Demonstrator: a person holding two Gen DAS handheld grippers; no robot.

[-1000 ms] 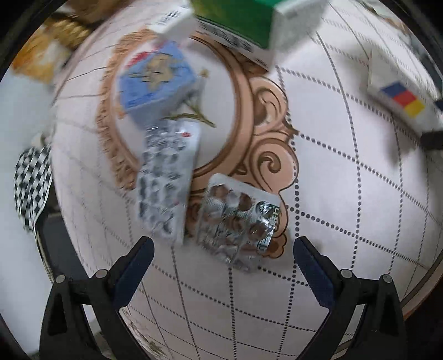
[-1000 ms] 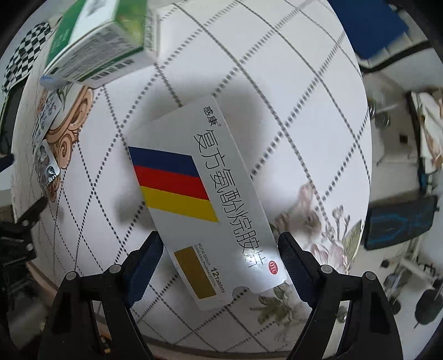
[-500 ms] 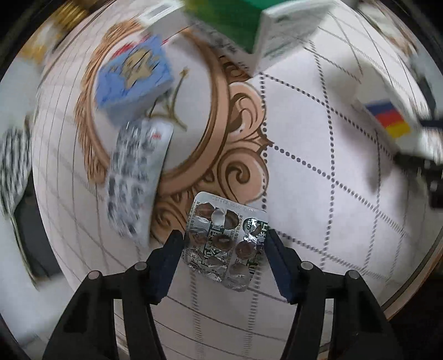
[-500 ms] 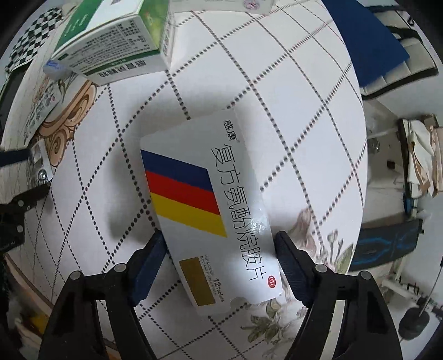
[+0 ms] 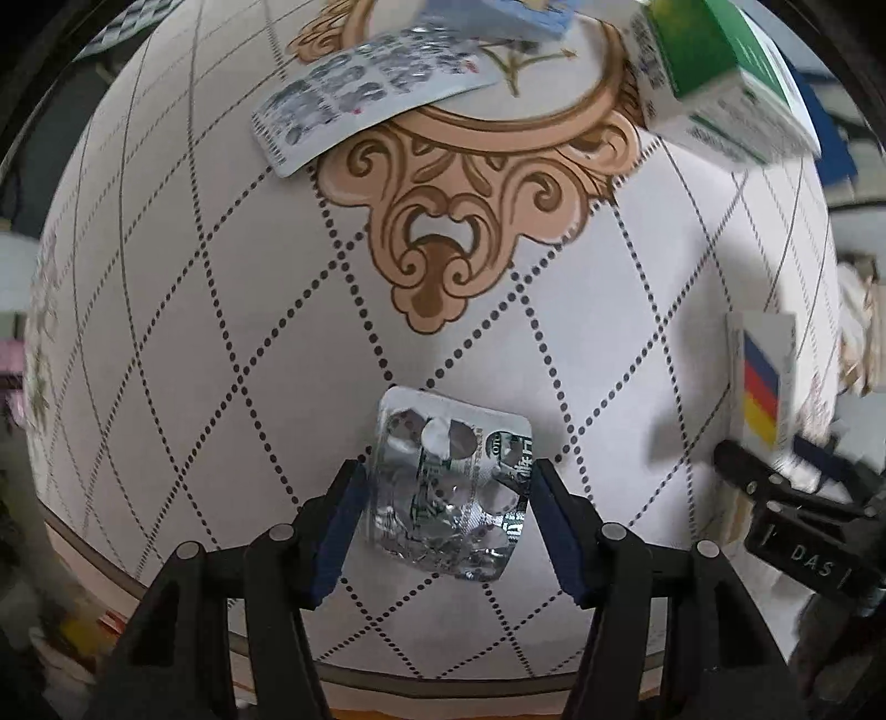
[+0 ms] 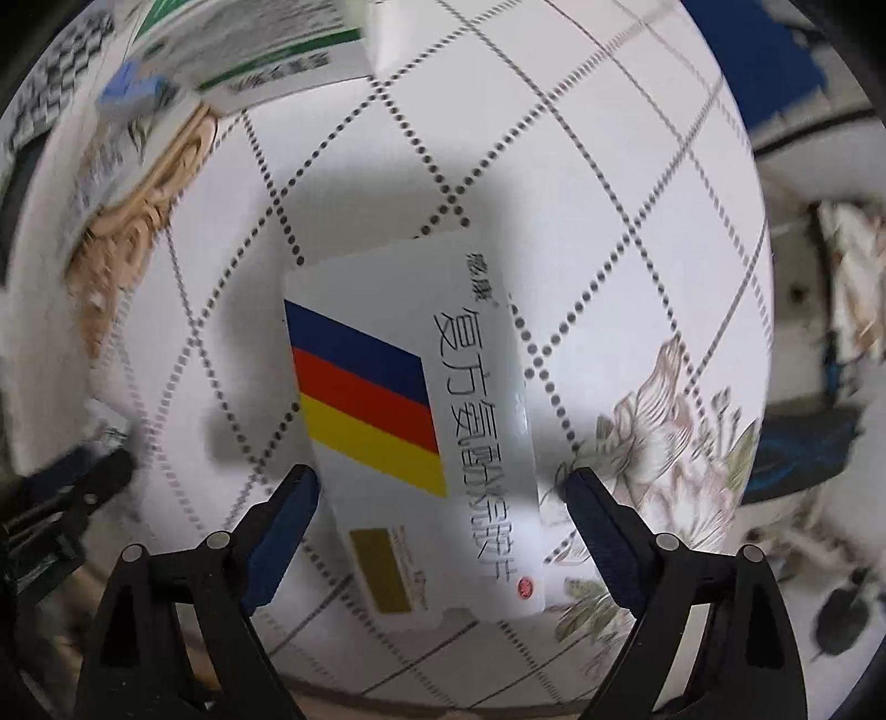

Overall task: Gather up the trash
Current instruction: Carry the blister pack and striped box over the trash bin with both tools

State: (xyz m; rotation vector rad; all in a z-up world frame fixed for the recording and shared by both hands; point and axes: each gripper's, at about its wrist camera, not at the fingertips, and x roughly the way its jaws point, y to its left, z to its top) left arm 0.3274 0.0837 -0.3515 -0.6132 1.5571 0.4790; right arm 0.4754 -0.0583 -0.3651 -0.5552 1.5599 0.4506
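Observation:
My left gripper (image 5: 448,487) is shut on a used silver blister pack (image 5: 451,487) and holds it above the round patterned table (image 5: 249,343). My right gripper (image 6: 443,498) is shut on a flat white medicine box with blue, red and yellow stripes (image 6: 410,421), which also shows at the right of the left wrist view (image 5: 763,382). A second blister pack (image 5: 360,94) lies at the far side of the table.
A green and white box (image 5: 720,77) and a blue packet (image 5: 498,14) lie at the far edge by the gold ornament (image 5: 443,232). The table rim (image 5: 387,673) is close below the left gripper. Blue furniture (image 6: 775,50) stands beyond the table.
My left gripper has closed on the blister pack and pulled it back from the gold ornament toward the table rim. My right gripper has closed on the striped box and drawn it nearer.

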